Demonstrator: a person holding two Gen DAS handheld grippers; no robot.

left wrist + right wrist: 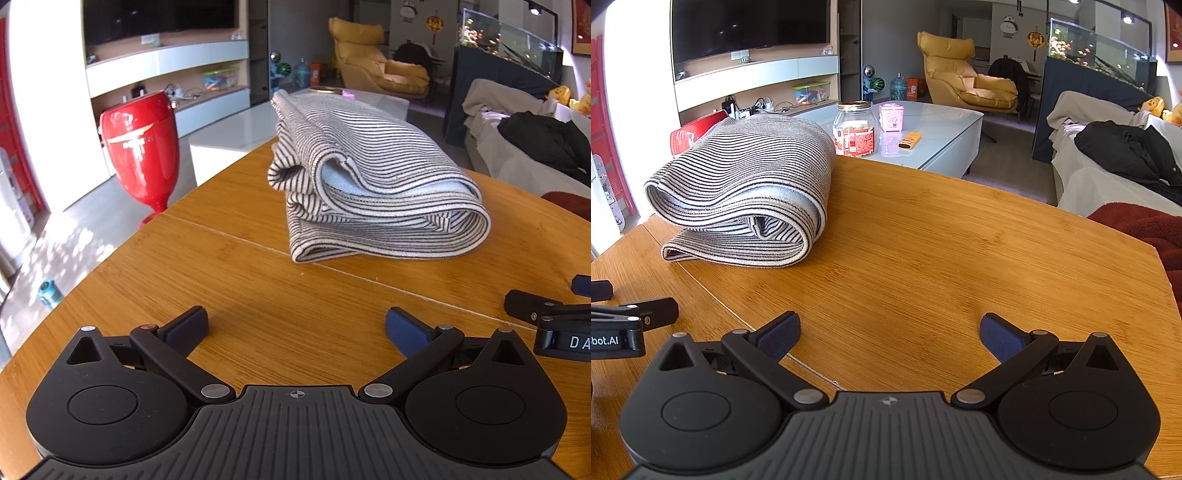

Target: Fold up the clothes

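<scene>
A black-and-white striped garment [373, 177] lies folded in a thick bundle on the wooden table [229, 280]. It also shows in the right wrist view [746, 188], at the table's left. My left gripper [295, 328] is open and empty, low over the table, well short of the garment. My right gripper [890, 336] is open and empty, low over the table, to the right of the garment and nearer than it. The right gripper's fingers [532, 306] show at the right edge of the left wrist view. The left gripper's fingers [646, 314] show at the left edge of the right wrist view.
A red goblet-shaped bin [142, 144] stands on the floor left of the table. A white coffee table [938, 129] behind holds a glass jar [855, 129] and a pink box [891, 117]. A sofa with a black coat [1126, 155] is at the right.
</scene>
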